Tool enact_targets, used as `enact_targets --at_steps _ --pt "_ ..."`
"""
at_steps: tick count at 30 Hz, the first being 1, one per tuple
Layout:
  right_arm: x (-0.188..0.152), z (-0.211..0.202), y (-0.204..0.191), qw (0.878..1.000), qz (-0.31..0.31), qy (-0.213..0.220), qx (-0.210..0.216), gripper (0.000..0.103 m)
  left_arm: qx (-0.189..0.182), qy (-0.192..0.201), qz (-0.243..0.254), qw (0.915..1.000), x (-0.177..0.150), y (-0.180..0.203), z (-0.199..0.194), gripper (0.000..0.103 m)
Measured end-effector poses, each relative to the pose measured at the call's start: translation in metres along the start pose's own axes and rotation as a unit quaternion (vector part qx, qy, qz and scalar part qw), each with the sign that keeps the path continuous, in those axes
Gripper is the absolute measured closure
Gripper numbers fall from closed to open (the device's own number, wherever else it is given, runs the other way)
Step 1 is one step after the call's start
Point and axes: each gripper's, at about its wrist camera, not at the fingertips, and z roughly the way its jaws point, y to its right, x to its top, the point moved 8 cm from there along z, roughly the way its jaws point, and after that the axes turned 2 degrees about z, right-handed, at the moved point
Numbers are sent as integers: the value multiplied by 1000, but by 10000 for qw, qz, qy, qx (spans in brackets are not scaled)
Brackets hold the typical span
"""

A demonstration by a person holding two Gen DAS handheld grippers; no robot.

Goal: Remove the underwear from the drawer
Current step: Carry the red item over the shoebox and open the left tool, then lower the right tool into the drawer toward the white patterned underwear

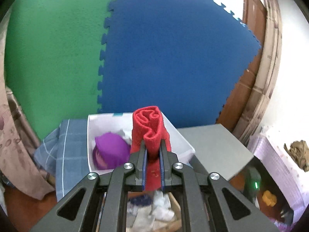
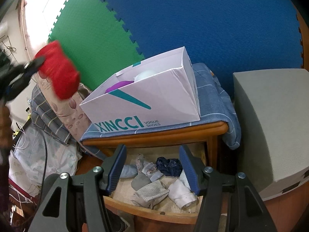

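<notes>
White box (image 2: 154,104) holds purple roll (image 1: 111,150).

Setting: home bedroom corner, lived-in. Evidence: wooden nightstand (image 2: 154,133) with its drawer (image 2: 154,208) pulled open, holding loose rolled and crumpled underwear (image 2: 154,176); blue checked cloth (image 2: 212,104) draped over the nightstand top; white shoe box (image 2: 143,104) standing on that cloth; patterned bedding (image 2: 58,104) piled just beside it; green foam mat (image 1: 54,54) and blue foam mat (image 1: 173,54) interlocked upright behind; wooden door (image 1: 251,29) at the right; grey block (image 2: 270,125) beside the nightstand.
</notes>
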Motion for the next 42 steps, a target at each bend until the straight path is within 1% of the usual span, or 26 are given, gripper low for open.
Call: enact_targets --at_steps 3,8,12,17,20,23,25,26,27,29,31,33,35,36,38,40,41,42 --pt "0 0 -1 10000 -9 0 21 45 106 -126 79 9998 17 -2 30 94" --pt "0 0 -1 10000 1 -15 68 45 -81 -476 -111 9988 33 10 97 94" --pt "0 -2 0 9999 1 -25 111 45 -225 -715 -279 9968 31 24 145 94" --pt "0 -5 1 9999 12 -29 143 45 -365 -1055 -466 9927 19 36 201 93" --pt "1 -7 3 9998 35 -20 170 45 -198 -1214 -440 9914 10 35 227 92" --pt "2 -9 4 9998 72 -4 199 45 -52 -1281 -390 9910 3 31 240 91" --pt "2 -9 6 9998 91 0 204 45 89 -1250 -328 9916 0 28 244 83" --pt "2 -10 6 9997 103 0 201 45 145 -1227 -327 9918 0 27 244 65" --pt "2 -10 6 9997 109 2 207 45 246 -1174 -332 9922 0 25 243 40" --pt "3 -10 6 9997 107 3 205 45 509 -892 -356 9941 5 20 231 23" --pt "1 -10 6 9998 88 -22 187 45 476 -517 -360 9969 11 21 213 18" --pt "-1 -9 4 9998 19 -89 179 45 422 -317 -354 9980 14 20 192 12" --pt "-4 -6 1 9997 -60 -180 182 45 336 -53 -326 9989 16 17 163 9" --pt "-7 -3 -2 9994 -136 -277 168 45 314 61 -278 9991 14 16 147 5" --pt "-12 3 -7 9986 -262 -433 143 45 356 267 -182 9988 7 11 113 2" --pt "-19 13 -15 9969 -433 -647 130 45 387 455 -75 9982 -8 2 78 1" --pt "-24 19 -20 9953 -521 -797 159 45 410 500 -31 9979 -17 -3 63 1" --pt "-31 29 -27 9922 -629 -1051 216 45 472 521 1 9975 -31 -11 47 1"
